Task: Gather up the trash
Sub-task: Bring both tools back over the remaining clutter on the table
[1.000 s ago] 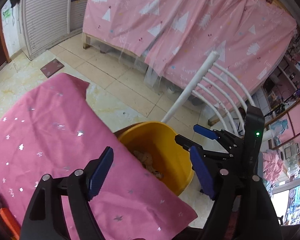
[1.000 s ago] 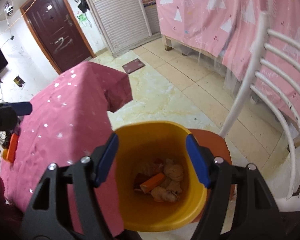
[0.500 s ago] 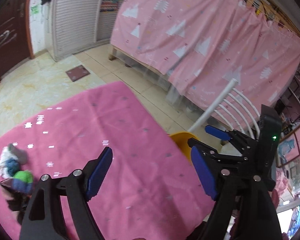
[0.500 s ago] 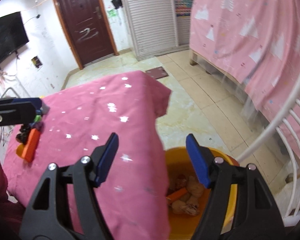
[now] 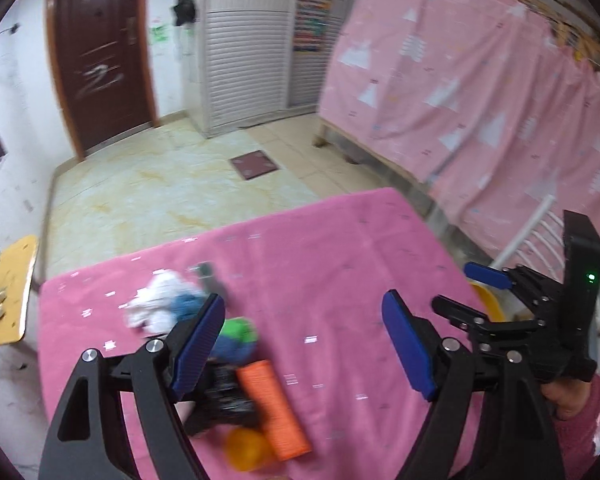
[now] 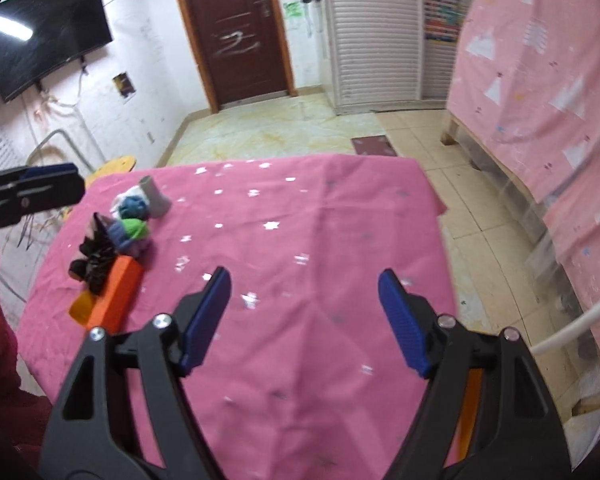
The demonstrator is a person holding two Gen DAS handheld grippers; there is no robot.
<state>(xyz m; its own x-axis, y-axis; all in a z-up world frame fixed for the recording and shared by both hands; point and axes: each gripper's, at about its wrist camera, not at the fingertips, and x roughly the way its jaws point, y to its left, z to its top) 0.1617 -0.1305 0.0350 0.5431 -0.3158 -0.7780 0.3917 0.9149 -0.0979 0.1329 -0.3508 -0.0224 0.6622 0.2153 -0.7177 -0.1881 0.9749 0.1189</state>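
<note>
A heap of trash lies on the pink tablecloth (image 5: 340, 260): white crumpled paper (image 5: 156, 304), a blue-green ball (image 5: 238, 334), a black crumple (image 5: 226, 396), an orange box (image 5: 274, 408) and an orange round piece (image 5: 246, 448). My left gripper (image 5: 306, 342) hangs open above the heap's right side and holds nothing. My right gripper (image 6: 305, 322) is over the bare cloth (image 6: 320, 220), its jaws opening with nothing between them. In the right wrist view the heap, with its orange box (image 6: 118, 296) and a grey tube (image 6: 154, 196), lies far left. Only a rim of the yellow bucket (image 5: 488, 304) shows.
A white chair (image 6: 572, 320) stands right of the table, next to the bucket. Behind it a pink curtain (image 5: 480, 100) covers a bed frame. A yellow stool (image 5: 10, 284) sits on the tiled floor to the left. A person's sleeve (image 5: 592, 432) is at the right edge.
Both grippers have swung left from over the yellow bucket to over the table. The trash heap has come into view and the bucket has slid almost out. The right jaws stand slightly wider.
</note>
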